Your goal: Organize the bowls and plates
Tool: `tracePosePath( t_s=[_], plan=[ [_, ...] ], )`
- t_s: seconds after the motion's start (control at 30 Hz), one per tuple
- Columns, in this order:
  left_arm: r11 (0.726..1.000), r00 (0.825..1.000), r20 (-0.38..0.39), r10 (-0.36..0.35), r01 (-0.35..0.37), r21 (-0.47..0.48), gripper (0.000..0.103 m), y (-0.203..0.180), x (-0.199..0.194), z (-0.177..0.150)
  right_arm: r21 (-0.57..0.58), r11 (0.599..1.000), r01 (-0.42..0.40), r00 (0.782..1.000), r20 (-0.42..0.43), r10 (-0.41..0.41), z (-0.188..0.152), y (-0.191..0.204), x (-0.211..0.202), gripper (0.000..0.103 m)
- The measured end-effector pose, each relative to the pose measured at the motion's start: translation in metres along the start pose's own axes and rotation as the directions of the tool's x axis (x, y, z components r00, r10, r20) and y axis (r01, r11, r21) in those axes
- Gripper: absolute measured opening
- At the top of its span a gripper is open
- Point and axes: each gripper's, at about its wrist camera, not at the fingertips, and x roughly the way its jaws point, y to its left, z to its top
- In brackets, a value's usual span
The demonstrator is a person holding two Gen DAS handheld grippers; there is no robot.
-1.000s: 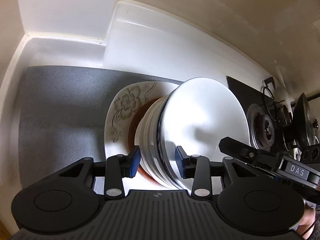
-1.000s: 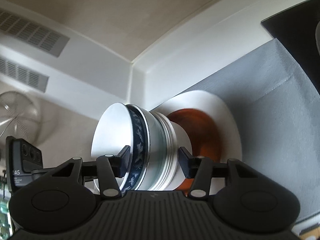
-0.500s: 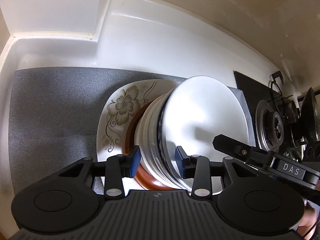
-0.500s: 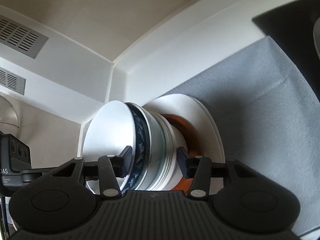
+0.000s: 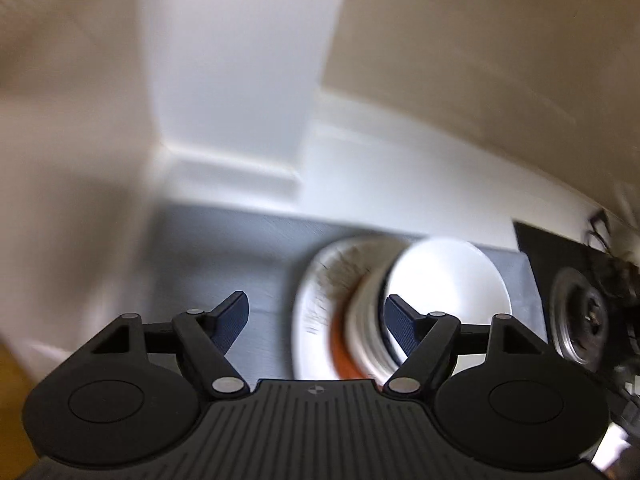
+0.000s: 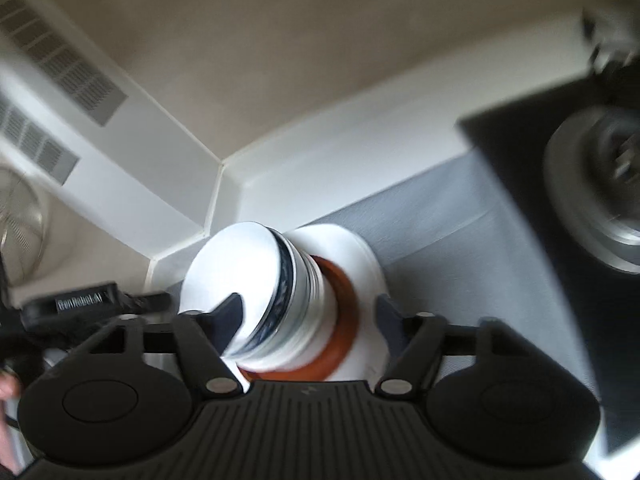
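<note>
Left wrist view: your left hand-held gripper (image 5: 316, 320) and right hand-held gripper (image 6: 306, 322) have just been opening, holding nothing; withdraw carefully; clipping the nested white bowls (image 6: 256, 280) could topple them.

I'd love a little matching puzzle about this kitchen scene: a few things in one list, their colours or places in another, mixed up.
Things:
1. large flat plate
2. shallow dish under the stacked bowls
3. top bowl of the stack
4. woven mat beneath everything

Descriptions:
A. plain white inside
B. grey
C. white with a dark floral pattern
D. orange-brown

Pairs: 1-C, 2-D, 3-A, 4-B
</note>
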Motion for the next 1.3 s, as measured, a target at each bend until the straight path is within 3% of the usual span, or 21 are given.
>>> tracePosePath(
  t_s=[0.13,0.23,0.37,0.5,0.53,0.7,0.83,1.3],
  plan=[
    [0.998,0.997,0.074,0.035,-0.039,0.052,0.097,-0.018,-0.073,-0.009,-0.053,0.989,0.137,0.990,-0.015,-0.138,-0.012,0.037,-0.054,0.093],
    [0.993,0.995,0.098,0.025,-0.036,0.110,0.098,-0.041,-0.120,-0.020,-0.073,0.987,0.142,0.990,-0.010,-0.143,-0.019,0.060,-0.090,0.094],
    [0.986,0.994,0.107,0.012,-0.029,0.162,0.098,-0.070,-0.167,-0.037,-0.147,0.966,0.212,0.976,-0.013,-0.216,-0.021,0.095,-0.121,0.095],
    [0.975,0.989,0.141,0.042,-0.071,0.210,0.098,-0.087,-0.198,-0.054,-0.223,0.914,0.339,0.941,0.100,-0.324,-0.027,0.124,-0.153,0.098],
    [0.975,0.988,0.146,0.049,-0.079,0.210,0.098,-0.090,-0.203,-0.057,-0.223,0.910,0.349,0.937,0.105,-0.333,-0.027,0.127,-0.160,0.103],
    [0.983,0.985,0.162,0.062,-0.088,0.159,0.098,-0.088,-0.218,-0.068,-0.230,0.918,0.322,0.947,0.080,-0.312,-0.027,0.134,-0.176,0.103],
    [0.975,0.982,0.165,0.096,-0.127,0.185,0.098,-0.093,-0.231,-0.073,-0.229,0.922,0.311,0.950,0.044,-0.309,-0.028,0.136,-0.177,0.103],
    [0.969,0.984,0.131,0.117,-0.142,0.202,0.098,-0.096,-0.227,-0.072,-0.222,0.925,0.310,0.949,0.016,-0.314,-0.028,0.133,-0.170,0.103]
  ],
)
